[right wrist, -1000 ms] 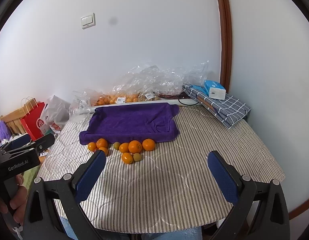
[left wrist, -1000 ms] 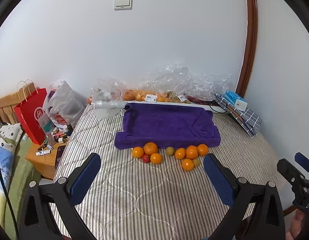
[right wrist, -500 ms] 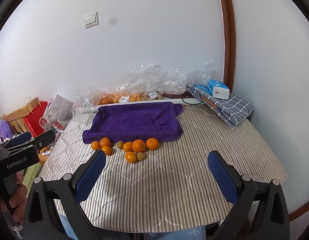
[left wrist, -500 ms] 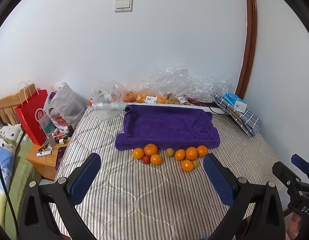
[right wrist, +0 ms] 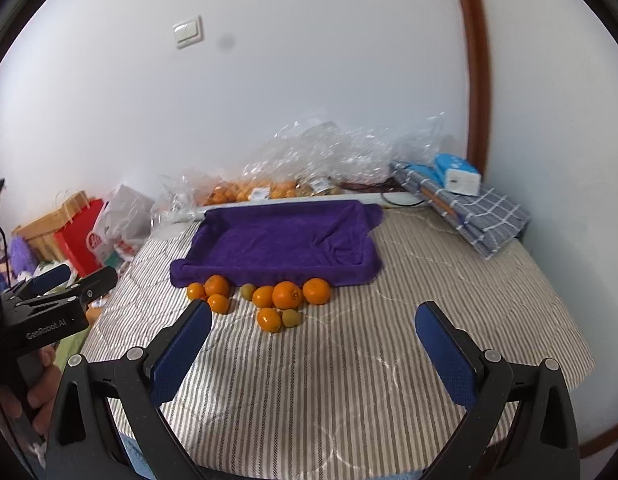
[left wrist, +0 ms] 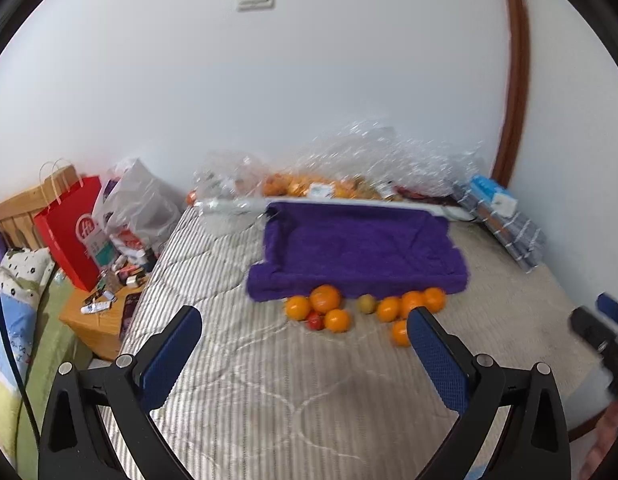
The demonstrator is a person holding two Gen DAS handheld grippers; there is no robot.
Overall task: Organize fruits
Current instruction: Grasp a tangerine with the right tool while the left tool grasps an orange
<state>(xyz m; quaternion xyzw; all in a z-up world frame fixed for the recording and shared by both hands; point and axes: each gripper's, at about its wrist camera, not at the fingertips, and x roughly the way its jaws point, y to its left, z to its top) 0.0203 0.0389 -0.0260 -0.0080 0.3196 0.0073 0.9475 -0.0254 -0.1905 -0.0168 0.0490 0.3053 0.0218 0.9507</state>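
Fruits [right wrist: 269,300] hug purple tray [right wrist: 365,268] front edge, tools wide

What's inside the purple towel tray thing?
Nothing that shows. The purple towel lines a bare hollow. The oranges and other fruit lie on the striped cover before its front edge. What the towel is draped over cannot be seen.

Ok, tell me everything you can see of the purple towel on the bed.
The purple towel is a deep violet, plush terry-looking cloth, draped so its edges stand up as a shallow tray shape with a sunken, creased middle. Nothing lies inside it. It sits on the striped quilt, towards the wall, its far edge near a white strip below the crinkled plastic bags. The oranges and small greenish fruits line its near edge; whether they touch it is unclear. Neither gripper is near it.
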